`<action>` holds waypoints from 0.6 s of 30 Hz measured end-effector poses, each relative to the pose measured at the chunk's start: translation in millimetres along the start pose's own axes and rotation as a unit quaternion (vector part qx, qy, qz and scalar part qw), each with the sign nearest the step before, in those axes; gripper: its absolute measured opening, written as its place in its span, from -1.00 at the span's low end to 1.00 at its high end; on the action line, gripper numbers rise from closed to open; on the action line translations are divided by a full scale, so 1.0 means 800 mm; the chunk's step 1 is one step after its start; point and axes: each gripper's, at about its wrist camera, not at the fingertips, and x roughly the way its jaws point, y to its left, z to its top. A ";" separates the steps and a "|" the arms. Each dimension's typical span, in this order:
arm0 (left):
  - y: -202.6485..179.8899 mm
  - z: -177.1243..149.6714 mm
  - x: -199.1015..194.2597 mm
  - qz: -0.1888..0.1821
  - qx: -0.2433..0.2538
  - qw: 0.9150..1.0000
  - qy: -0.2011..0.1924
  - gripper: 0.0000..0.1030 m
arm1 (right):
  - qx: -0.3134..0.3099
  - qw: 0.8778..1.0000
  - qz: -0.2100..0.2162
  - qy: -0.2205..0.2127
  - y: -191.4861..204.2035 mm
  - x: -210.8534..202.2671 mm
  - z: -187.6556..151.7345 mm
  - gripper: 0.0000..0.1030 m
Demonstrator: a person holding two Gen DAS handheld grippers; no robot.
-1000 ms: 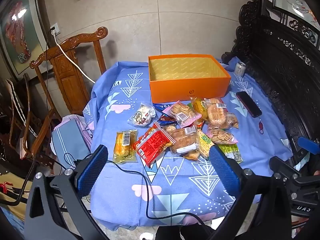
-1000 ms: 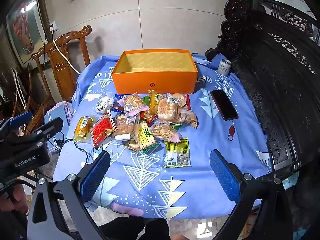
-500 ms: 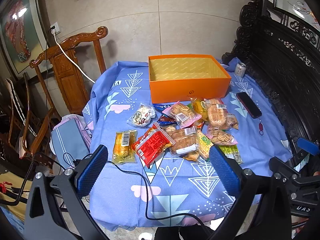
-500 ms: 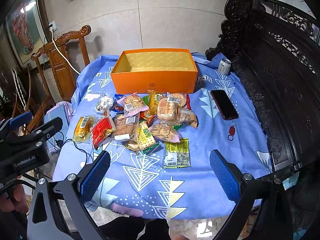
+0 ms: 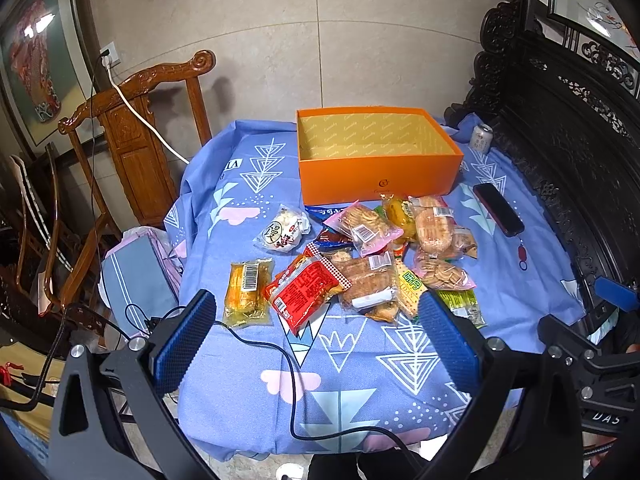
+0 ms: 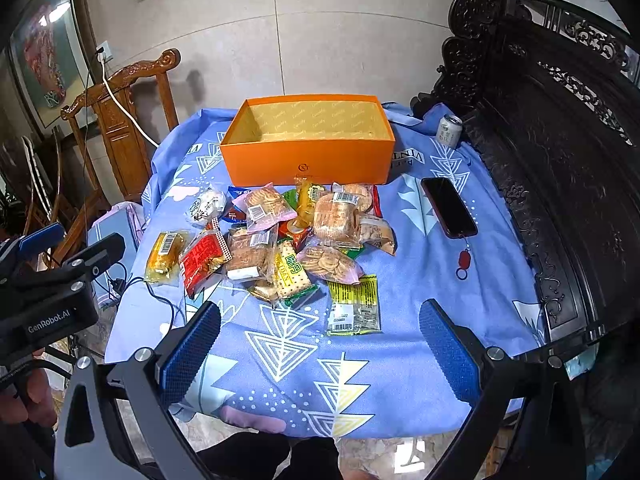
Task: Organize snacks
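Left gripper (image 5: 316,336) and right gripper (image 6: 320,344) both hovered with fingers spread wide, holding nothing. Snack packets (image 6: 280,240) lay heaped on the blue cloth (image 6: 420,272) just in front of the orange box (image 6: 308,160), which looked empty, though its near floor was hidden.

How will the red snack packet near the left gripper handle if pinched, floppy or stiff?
The red snack packet is probably floppy: its crinkled film looks puffed, so it may squash between pads. The glossy wrap could slip. It overlaps a clear cracker pack, so lifting may nudge that.
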 end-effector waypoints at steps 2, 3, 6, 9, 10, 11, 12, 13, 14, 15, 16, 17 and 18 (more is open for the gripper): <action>0.000 0.000 0.000 0.000 0.000 1.000 0.000 0.92 | -0.001 1.000 0.000 0.000 -0.002 0.004 -0.002 0.93; 0.000 0.000 0.000 0.000 0.000 1.000 0.000 0.92 | -0.001 1.000 0.000 0.000 -0.002 0.004 -0.002 0.93; 0.000 -0.001 0.001 0.000 0.000 1.000 -0.001 0.92 | 0.000 1.000 0.000 0.000 -0.002 0.003 -0.001 0.93; 0.000 0.000 0.001 0.000 -0.001 1.000 0.001 0.92 | 0.000 1.000 0.000 0.001 -0.003 0.005 -0.002 0.93; 0.000 0.000 0.001 0.000 -0.001 1.000 0.001 0.92 | 0.000 1.000 -0.001 0.002 -0.002 0.005 -0.002 0.93; 0.000 0.000 0.001 0.000 -0.001 1.000 0.000 0.92 | 0.001 1.000 -0.001 0.002 -0.003 0.005 -0.002 0.93; 0.000 0.000 0.001 0.000 -0.001 1.000 0.000 0.92 | 0.001 1.000 -0.001 0.002 -0.002 0.007 -0.002 0.93; -0.001 -0.001 0.002 0.000 0.000 1.000 0.001 0.92 | 0.000 1.000 0.000 0.002 -0.002 0.007 -0.002 0.93; -0.002 -0.002 0.003 0.000 0.000 1.000 0.001 0.92 | 0.000 1.000 -0.001 0.002 -0.003 0.007 -0.004 0.93; -0.002 -0.001 0.003 -0.001 0.000 1.000 0.001 0.92 | 0.000 1.000 -0.001 0.002 -0.004 0.008 -0.004 0.93; -0.002 -0.001 0.003 -0.001 0.000 1.000 0.002 0.92 | 0.000 1.000 0.000 0.002 -0.003 0.008 -0.003 0.93; -0.002 -0.002 0.004 -0.001 0.000 1.000 0.002 0.92 | 0.000 1.000 0.000 0.002 -0.003 0.008 -0.003 0.93; -0.002 -0.002 0.005 0.000 0.000 1.000 0.002 0.92 | 0.000 1.000 -0.001 0.003 -0.003 0.007 -0.003 0.93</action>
